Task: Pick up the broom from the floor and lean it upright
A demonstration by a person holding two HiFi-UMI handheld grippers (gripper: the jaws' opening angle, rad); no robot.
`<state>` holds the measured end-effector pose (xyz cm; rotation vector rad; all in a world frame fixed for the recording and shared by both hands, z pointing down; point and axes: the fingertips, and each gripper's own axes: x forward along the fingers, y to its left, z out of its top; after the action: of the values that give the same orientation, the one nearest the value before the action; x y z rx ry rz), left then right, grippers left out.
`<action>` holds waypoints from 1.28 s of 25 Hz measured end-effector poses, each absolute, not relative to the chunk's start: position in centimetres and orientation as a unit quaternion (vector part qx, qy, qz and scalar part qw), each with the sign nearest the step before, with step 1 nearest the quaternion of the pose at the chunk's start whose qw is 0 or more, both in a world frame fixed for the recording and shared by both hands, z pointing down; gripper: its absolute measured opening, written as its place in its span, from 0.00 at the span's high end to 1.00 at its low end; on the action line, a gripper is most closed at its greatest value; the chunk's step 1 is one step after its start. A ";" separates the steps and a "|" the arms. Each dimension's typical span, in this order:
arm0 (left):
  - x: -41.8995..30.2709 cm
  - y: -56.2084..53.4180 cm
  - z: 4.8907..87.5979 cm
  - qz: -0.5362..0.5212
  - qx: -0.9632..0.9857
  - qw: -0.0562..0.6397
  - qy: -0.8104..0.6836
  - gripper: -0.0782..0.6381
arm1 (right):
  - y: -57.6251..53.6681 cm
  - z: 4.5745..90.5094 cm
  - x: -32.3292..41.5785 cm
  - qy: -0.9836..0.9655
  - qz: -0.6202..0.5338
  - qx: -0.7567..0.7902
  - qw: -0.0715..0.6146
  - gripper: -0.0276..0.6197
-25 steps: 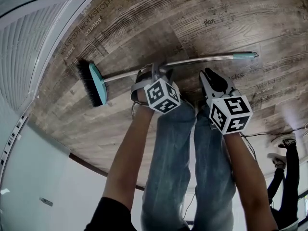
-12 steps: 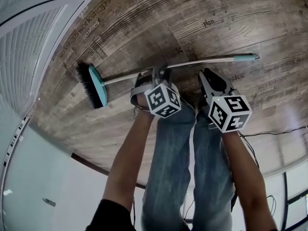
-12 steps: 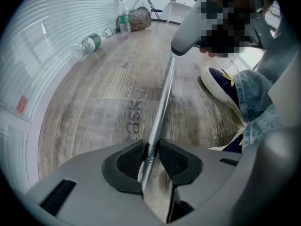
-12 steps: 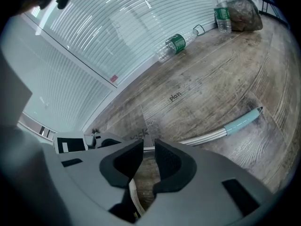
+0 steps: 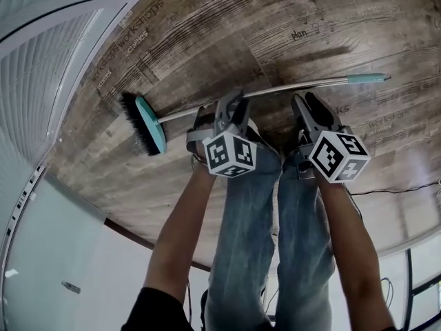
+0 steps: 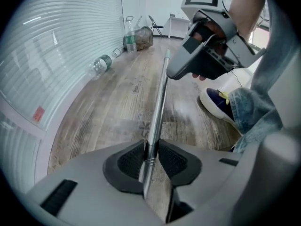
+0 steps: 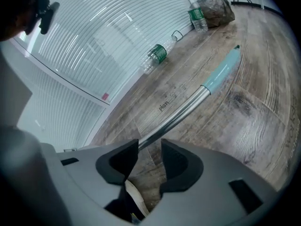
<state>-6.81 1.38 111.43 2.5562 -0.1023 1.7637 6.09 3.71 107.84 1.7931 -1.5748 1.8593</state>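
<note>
Your left claw [image 6: 150, 157] is closing onto the silver-shafted, teal-headed, black-bristled broom [image 6: 160, 93]; your right claw [image 7: 149, 149] is opening, nothing between its jaws.

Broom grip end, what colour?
Teal grip on a metal pole; best in the right gripper view.

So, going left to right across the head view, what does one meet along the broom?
Broom head → left tool, jaws closing on the handle → right tool, jaws opening, nothing between them → teal handle grip.
</note>
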 end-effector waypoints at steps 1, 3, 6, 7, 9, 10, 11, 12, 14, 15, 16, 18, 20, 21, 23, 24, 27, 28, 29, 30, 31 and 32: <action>-6.8 1.3 110.7 0.564 0.825 0.017 -0.033 0.74 | 3.2 107.4 6.4 -0.521 0.609 0.596 0.052 0.73; -6.8 0.8 109.3 0.558 0.829 0.016 -0.038 0.75 | 1.9 106.0 6.7 -0.524 0.603 0.601 0.035 0.73; -6.7 -0.3 107.1 0.551 0.833 0.025 -0.053 0.75 | -0.1 103.4 6.9 -0.538 0.590 0.603 0.010 0.73; -6.7 -0.6 106.4 0.548 0.834 0.027 -0.057 0.75 | -0.7 102.6 6.9 -0.542 0.586 0.602 0.006 0.73; -6.8 -1.4 104.9 0.545 0.836 0.026 -0.062 0.76 | -2.2 100.7 6.7 -0.556 0.576 0.599 -0.001 0.73; -6.8 -1.9 104.0 0.542 0.838 0.027 -0.066 0.76 | -3.1 99.5 6.5 -0.569 0.566 0.597 -0.003 0.73; -6.9 -2.4 103.1 0.539 0.839 0.029 -0.071 0.77 | -4.0 98.1 6.3 -0.585 0.552 0.595 -0.004 0.77; -7.0 -2.8 102.1 0.537 0.840 0.033 -0.076 0.77 | -4.8 96.7 5.9 -0.598 0.539 0.593 -0.003 0.78; -7.3 -3.3 100.0 0.533 0.840 0.045 -0.088 0.77 | -5.9 93.8 5.2 -0.614 0.523 0.591 0.000 0.80; -7.6 -3.5 98.9 0.530 0.841 0.052 -0.096 0.77 | -6.4 92.4 4.8 -0.620 0.518 0.589 0.002 0.81; -7.8 -3.9 97.9 0.528 0.841 0.058 -0.107 0.77 | -7.0 91.0 4.4 -0.628 0.511 0.587 0.005 0.81; -8.2 -5.0 96.0 0.521 0.841 0.070 -0.128 0.77 | -8.5 88.4 3.5 -0.648 0.496 0.579 0.013 0.82; -8.6 -6.0 93.9 0.512 0.842 0.082 -0.147 0.77 | -10.0 85.6 2.5 -0.669 0.480 0.568 0.021 0.82; -8.9 -6.3 92.9 0.508 0.843 0.089 -0.156 0.77 | -10.6 84.2 1.9 -0.679 0.473 0.561 0.024 0.82; -9.7 -6.7 90.7 0.500 0.842 0.103 -0.171 0.77 | -11.4 81.5 0.5 -0.701 0.457 0.547 0.034 0.83; -10.2 -6.9 89.7 0.498 0.842 0.109 -0.179 0.77 | -11.8 80.1 -0.3 -0.712 0.447 0.539 0.042 0.83; -12.1 -7.9 86.6 0.491 0.835 0.131 -0.209 0.77 | -13.4 76.1 -3.3 -0.747 0.418 0.512 0.064 0.83; -12.8 -8.2 85.5 0.489 0.832 0.139 -0.223 0.77 | -13.9 74.7 -4.4 -0.758 0.410 0.502 0.071 0.83; -13.5 -8.4 84.4 0.486 0.828 0.148 -0.237 0.77 | -14.3 73.3 -5.6 -0.767 0.402 0.493 0.079 0.84; -14.1 -8.6 83.3 0.482 0.825 0.157 -0.251 0.77 | -14.6 71.8 -6.7 -0.776 0.394 0.485 0.086 0.84; -14.7 -8.7 82.2 0.477 0.822 0.165 -0.263 0.77 | -14.9 70.3 -7.8 -0.785 0.386 0.476 0.094 0.84; -15.4 -9.1 81.1 0.471 0.820 0.172 -0.274 0.77 | -15.3 68.8 -9.0 -0.794 0.377 0.466 0.101 0.84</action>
<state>-15.36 -9.05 81.08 2.3280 -0.7773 1.3370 -8.95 -15.26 68.80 1.3774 -2.3451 1.1123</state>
